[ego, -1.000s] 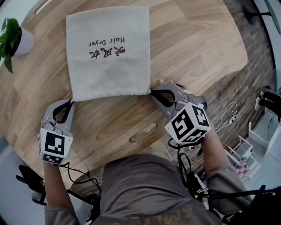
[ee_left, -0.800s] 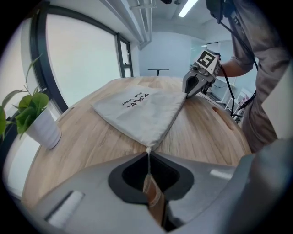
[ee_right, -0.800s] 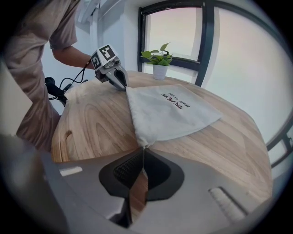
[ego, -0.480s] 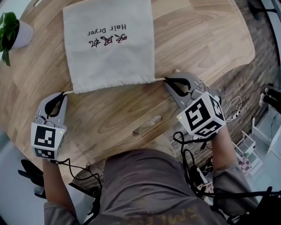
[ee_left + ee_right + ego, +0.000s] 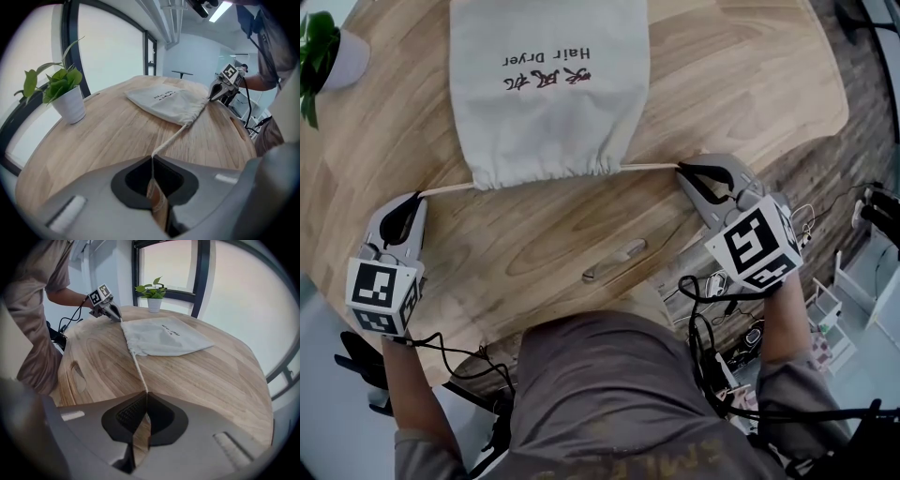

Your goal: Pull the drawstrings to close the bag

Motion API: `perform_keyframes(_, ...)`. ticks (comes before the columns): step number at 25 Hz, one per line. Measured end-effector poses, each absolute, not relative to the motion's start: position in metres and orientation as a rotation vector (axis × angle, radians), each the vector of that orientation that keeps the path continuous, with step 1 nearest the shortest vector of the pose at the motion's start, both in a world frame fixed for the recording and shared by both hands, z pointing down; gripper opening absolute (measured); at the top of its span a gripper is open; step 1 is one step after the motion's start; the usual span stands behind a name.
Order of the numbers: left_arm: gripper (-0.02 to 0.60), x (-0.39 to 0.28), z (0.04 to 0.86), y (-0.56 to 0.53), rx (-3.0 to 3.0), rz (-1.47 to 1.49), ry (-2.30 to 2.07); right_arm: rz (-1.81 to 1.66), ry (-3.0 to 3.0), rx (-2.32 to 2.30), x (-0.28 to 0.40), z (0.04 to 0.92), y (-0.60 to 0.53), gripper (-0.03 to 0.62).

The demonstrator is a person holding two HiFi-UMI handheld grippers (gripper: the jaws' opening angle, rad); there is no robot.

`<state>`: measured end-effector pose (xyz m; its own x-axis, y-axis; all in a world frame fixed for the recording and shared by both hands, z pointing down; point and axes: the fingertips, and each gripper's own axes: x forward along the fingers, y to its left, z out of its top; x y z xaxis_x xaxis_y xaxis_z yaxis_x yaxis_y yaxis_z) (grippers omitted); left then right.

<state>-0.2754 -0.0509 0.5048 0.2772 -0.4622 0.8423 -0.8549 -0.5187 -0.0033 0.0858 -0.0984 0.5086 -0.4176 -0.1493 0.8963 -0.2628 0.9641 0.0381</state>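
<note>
The left gripper (image 5: 414, 197) has drawn farther left and the right gripper (image 5: 684, 171) farther right. Both drawstrings (image 5: 649, 167) have lengthened, puckering the cloth bag (image 5: 548, 112) at its near mouth.

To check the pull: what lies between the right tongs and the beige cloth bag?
A taut cream drawstring over bare light wooden tabletop, clear in the head view.

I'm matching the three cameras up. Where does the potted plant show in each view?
Head view: potted plant, top left corner, cut by the edge.
Left gripper view: potted plant, left side, mid-height.
Right gripper view: potted plant, top centre.
Shared landmark: the bag, in all three views.
</note>
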Motion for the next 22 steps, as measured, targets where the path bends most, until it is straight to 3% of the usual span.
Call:
perform_keyframes(16,0.032,-0.272,0.512,-0.043,2.091,1.017,-1.205,0.176,-2.044,0.364,0.1,0.515,-0.092,0.035)
perform_keyframes(18,0.066,-0.274,0.513,-0.037,2.079,1.017,-1.211,0.178,-2.046,0.4,0.101,0.516,-0.094,0.037)
perform_keyframes(20,0.159,-0.276,0.512,-0.026,2.063,1.047,-1.216,0.179,-2.041,0.432,0.102,0.515,-0.094,0.058)
perform_keyframes(22,0.224,-0.274,0.506,-0.011,2.062,1.074,-1.201,0.21,-2.045,0.422,0.099,0.51,-0.086,0.148)
